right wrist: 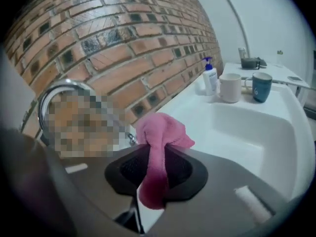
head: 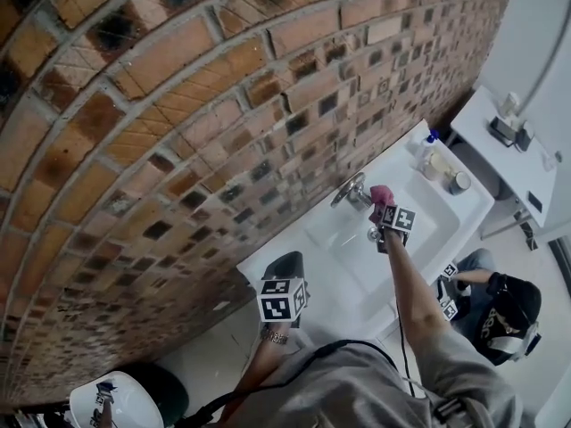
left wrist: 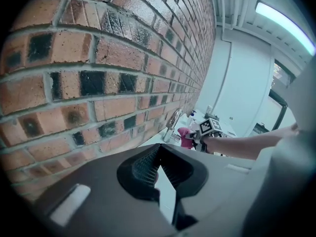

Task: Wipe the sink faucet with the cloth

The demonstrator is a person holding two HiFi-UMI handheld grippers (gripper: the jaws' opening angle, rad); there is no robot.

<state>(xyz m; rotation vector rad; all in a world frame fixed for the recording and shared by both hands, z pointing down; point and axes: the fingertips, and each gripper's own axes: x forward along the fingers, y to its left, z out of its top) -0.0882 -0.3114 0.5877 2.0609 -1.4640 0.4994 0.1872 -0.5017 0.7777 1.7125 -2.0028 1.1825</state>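
A chrome faucet (head: 350,191) rises from the back of a white sink (head: 343,279) set against a brick wall. My right gripper (head: 385,214) is shut on a pink cloth (head: 382,194), which it holds just right of the faucet, close to its spout. In the right gripper view the cloth (right wrist: 160,132) bunches above the jaws and hangs down between them, with the faucet's curved neck (right wrist: 54,90) to the left. My left gripper (head: 284,270) hovers near the sink's left end with its jaws together and nothing held. From it I see the faucet (left wrist: 173,122) and cloth (left wrist: 185,137) far ahead.
A soap bottle (right wrist: 210,78), a white mug (right wrist: 229,88) and a teal mug (right wrist: 261,86) stand at the sink's far right corner. A white side table (head: 500,150) with small items is beyond. A dark bag (head: 504,315) lies on the floor at right.
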